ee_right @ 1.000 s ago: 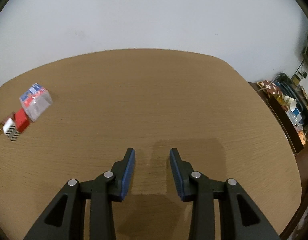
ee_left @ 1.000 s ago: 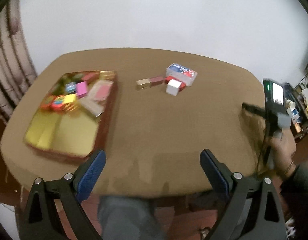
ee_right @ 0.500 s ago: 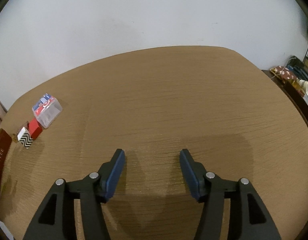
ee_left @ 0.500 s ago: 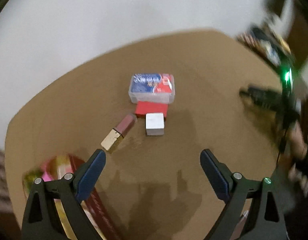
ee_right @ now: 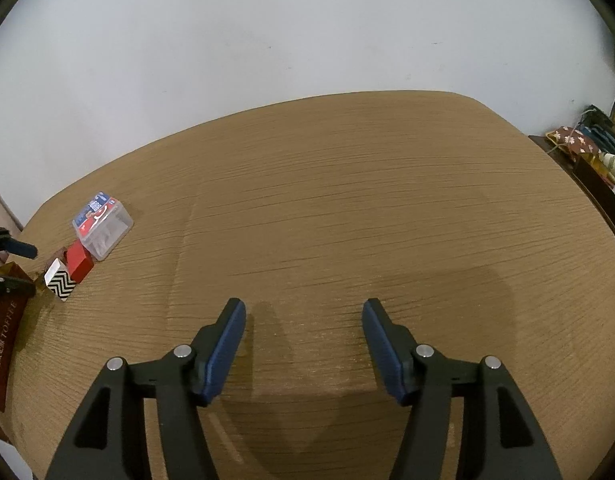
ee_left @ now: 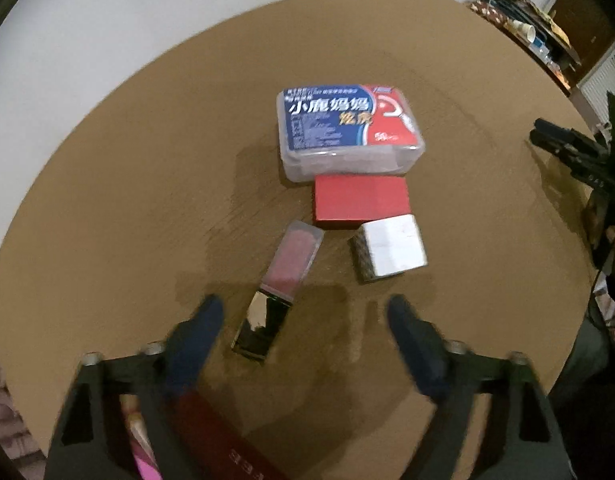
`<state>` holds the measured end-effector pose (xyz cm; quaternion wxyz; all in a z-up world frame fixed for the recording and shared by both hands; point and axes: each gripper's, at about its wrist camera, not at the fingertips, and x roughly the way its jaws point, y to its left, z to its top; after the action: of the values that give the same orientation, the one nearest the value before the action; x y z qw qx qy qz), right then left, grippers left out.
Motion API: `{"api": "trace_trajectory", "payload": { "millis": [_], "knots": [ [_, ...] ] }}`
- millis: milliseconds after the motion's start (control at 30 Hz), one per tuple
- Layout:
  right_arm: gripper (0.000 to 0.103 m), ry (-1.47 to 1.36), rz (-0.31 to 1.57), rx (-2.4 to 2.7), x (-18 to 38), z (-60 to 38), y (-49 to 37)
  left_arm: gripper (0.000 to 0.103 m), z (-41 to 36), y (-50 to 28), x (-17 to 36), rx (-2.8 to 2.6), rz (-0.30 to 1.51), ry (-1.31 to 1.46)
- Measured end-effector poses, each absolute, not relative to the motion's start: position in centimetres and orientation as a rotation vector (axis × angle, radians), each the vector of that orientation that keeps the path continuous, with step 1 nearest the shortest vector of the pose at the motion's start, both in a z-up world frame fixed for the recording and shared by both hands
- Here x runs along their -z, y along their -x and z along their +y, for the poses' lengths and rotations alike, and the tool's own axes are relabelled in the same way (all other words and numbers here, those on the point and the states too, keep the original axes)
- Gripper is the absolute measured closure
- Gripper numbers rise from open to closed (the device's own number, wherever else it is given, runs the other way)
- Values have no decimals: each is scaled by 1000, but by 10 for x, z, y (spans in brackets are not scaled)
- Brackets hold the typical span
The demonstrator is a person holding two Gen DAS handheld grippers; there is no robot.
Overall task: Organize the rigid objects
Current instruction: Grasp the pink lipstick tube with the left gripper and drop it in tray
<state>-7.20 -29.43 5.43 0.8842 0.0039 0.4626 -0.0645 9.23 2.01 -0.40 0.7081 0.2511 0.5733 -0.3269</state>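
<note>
In the left wrist view my left gripper (ee_left: 303,316) is open, low over the brown table, with a gold-and-pink lipstick tube (ee_left: 277,290) lying between its fingers. Just beyond lie a white box with a zigzag side (ee_left: 391,253), a red box (ee_left: 361,201) and a clear plastic case with a blue-red label (ee_left: 347,134). My right gripper (ee_right: 303,320) is open and empty over bare table. The same case (ee_right: 102,230), red box (ee_right: 80,265) and zigzag box (ee_right: 61,284) show far left in the right wrist view.
A dark red tin (ee_right: 3,344) sits at the table's left edge; its rim shows below my left gripper (ee_left: 227,440). The right gripper's body (ee_left: 575,152) is at the right. A cluttered shelf (ee_right: 595,152) stands beyond the table's right end.
My left gripper has swung from the tin toward the small items and closed in until the lipstick lies between its fingers. My right gripper has opened wider.
</note>
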Motion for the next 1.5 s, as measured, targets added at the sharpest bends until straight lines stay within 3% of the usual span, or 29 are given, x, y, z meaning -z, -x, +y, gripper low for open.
{"api": "trace_trajectory", "payload": {
  "millis": [100, 133, 200, 433, 667, 800, 1133, 1500],
  "knots": [
    [40, -15, 961, 133, -54, -295, 72, 74, 23, -97, 20, 754, 1335, -550],
    [39, -16, 961, 133, -54, -295, 72, 74, 24, -97, 21, 757, 1332, -545],
    [38, -17, 962, 132, -54, -295, 72, 86, 27, -97, 19, 778, 1332, -503],
    [38, -25, 961, 131, -53, -294, 72, 86, 45, -69, 3, 625, 1259, -457],
    [37, -29, 961, 130, -53, -293, 73, 86, 123, 4, -89, 441, 1116, -225],
    [37, -27, 961, 132, -53, -292, 73, 86, 179, 44, -112, 318, 1153, -170],
    [36, -15, 965, 139, -52, -289, 73, 86, 263, 55, -45, 84, 1301, -160],
    [32, 16, 977, 144, -49, -282, 72, 86, 284, 39, -4, 26, 1347, -151]
  ]
}}
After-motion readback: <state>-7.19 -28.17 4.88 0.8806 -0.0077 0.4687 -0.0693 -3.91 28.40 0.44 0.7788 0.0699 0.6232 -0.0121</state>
